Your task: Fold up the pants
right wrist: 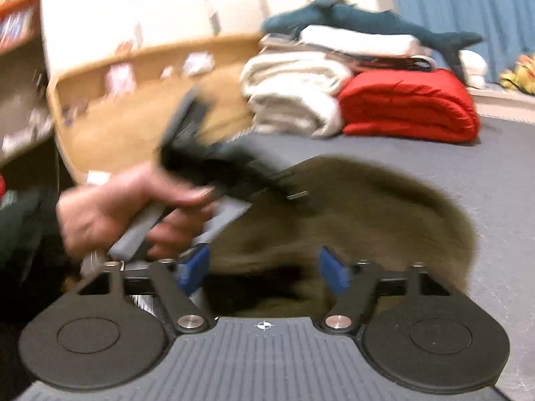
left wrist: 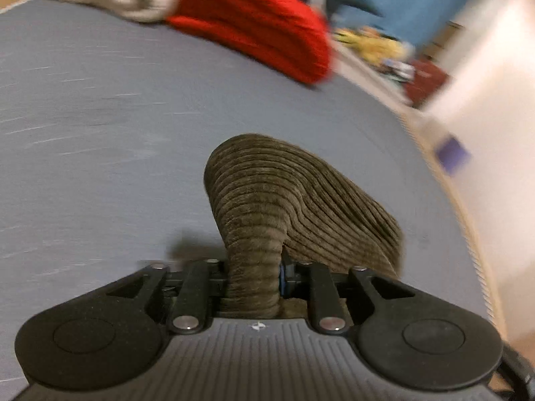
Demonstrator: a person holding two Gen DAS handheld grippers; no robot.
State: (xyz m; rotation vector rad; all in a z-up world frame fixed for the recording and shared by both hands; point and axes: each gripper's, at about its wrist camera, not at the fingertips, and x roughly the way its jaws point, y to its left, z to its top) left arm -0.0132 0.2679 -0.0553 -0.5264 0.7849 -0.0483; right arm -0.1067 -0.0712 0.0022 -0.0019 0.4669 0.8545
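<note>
The pants [left wrist: 284,200] are olive-brown corduroy. In the left wrist view my left gripper [left wrist: 254,277] is shut on a bunched fold of them, and the cloth rises in a hump above the grey bed surface [left wrist: 100,133]. In the right wrist view the pants [right wrist: 367,214] lie blurred on the bed just ahead of my right gripper [right wrist: 264,267], whose blue pads [right wrist: 331,267] stand wide apart with nothing between them. The left gripper [right wrist: 284,187] shows there too, held in a hand [right wrist: 110,207] at the pants' left edge.
A red folded quilt [right wrist: 411,107], white folded blankets [right wrist: 294,93] and a blue plush shark [right wrist: 367,20] sit at the far end of the bed. A wooden bed frame [right wrist: 133,100] and shelves [right wrist: 20,67] are at the left. The bed's right edge [left wrist: 444,180] borders a white wall.
</note>
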